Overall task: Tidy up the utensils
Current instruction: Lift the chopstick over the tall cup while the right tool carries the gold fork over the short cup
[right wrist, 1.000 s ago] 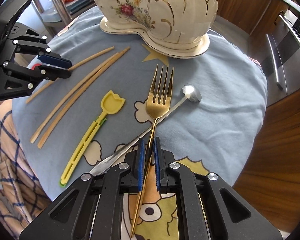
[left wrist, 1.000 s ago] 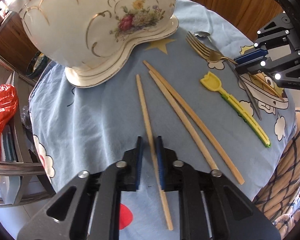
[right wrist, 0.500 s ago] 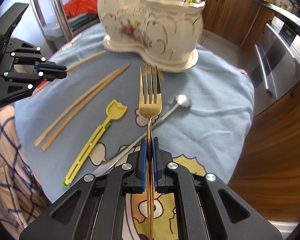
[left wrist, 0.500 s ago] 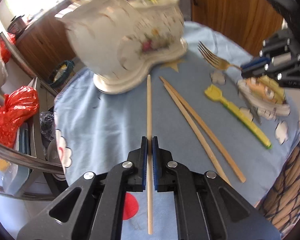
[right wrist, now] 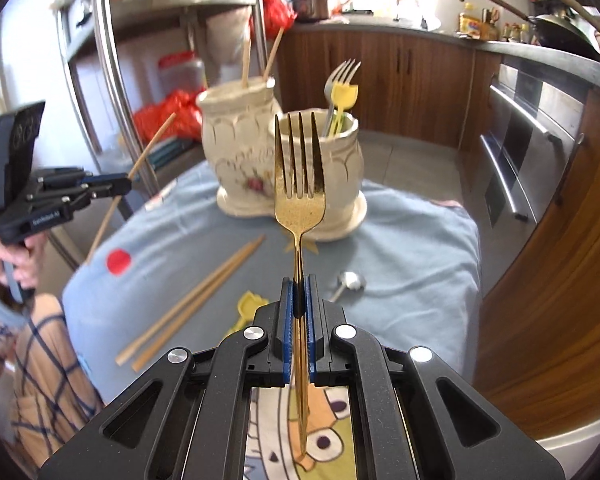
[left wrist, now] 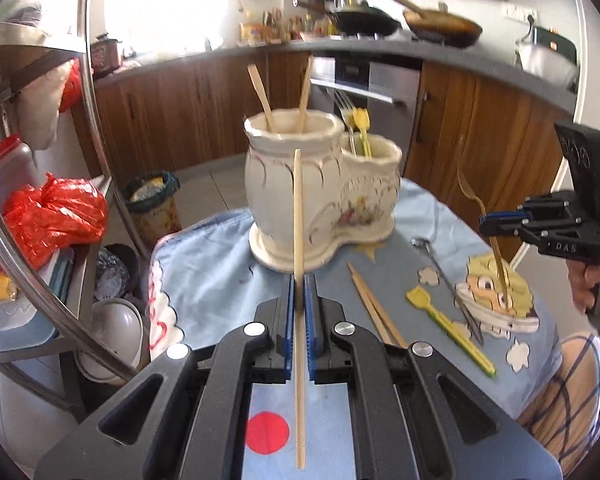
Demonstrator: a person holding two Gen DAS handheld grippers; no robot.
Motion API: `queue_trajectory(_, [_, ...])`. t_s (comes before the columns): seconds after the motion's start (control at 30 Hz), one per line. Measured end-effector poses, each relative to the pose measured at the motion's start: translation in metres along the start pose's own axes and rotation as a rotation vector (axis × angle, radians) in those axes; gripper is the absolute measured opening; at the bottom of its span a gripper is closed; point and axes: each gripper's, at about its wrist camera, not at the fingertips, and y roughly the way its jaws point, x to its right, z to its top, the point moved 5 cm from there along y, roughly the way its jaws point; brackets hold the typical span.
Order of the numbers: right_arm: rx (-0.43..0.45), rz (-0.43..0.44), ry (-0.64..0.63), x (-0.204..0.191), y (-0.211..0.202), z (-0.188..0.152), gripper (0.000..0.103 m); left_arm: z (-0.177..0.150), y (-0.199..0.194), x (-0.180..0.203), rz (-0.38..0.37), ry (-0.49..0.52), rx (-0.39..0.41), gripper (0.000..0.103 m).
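Note:
My left gripper (left wrist: 299,280) is shut on a wooden chopstick (left wrist: 298,216) and holds it upright above the table, in front of the cream two-pot ceramic holder (left wrist: 300,200). My right gripper (right wrist: 299,284) is shut on a gold fork (right wrist: 299,192), tines up, facing the holder (right wrist: 240,152). The holder's taller pot has two chopsticks (left wrist: 260,96), the lower pot a fork and a yellow utensil (right wrist: 342,96). Two chopsticks (right wrist: 196,300), a yellow utensil (left wrist: 448,316) and a silver spoon (right wrist: 350,282) lie on the blue cloth.
The round table wears a blue cartoon cloth (left wrist: 220,276). A metal rack with a red bag (left wrist: 52,216) stands left. A bin (left wrist: 152,204) sits on the floor beyond. Wooden cabinets and an oven (right wrist: 520,152) are behind.
Both grippers have lifted and tilted up: the chopstick and the fork are now off the cloth and held upright, with the holder's top openings in view.

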Motion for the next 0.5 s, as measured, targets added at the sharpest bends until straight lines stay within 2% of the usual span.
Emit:
queue_trajectory(0.1, [0.032,0.004,0.005,-0.003,0.001,0.004,0.007,0.01,-0.005,-0.002,0.012,-0.011,0.05,0.005])
queue_trajectory(0.23, [0.069,0.008,0.005,-0.005,0.0,0.012,0.007,0.027,-0.009,-0.006,-0.009,-0.051,0.119,0.005])
queue_trajectory(0.5, [0.197,0.018,0.007,-0.002,-0.015,0.047,0.007,0.066,-0.007,-0.015,-0.044,-0.135,0.265,0.005])
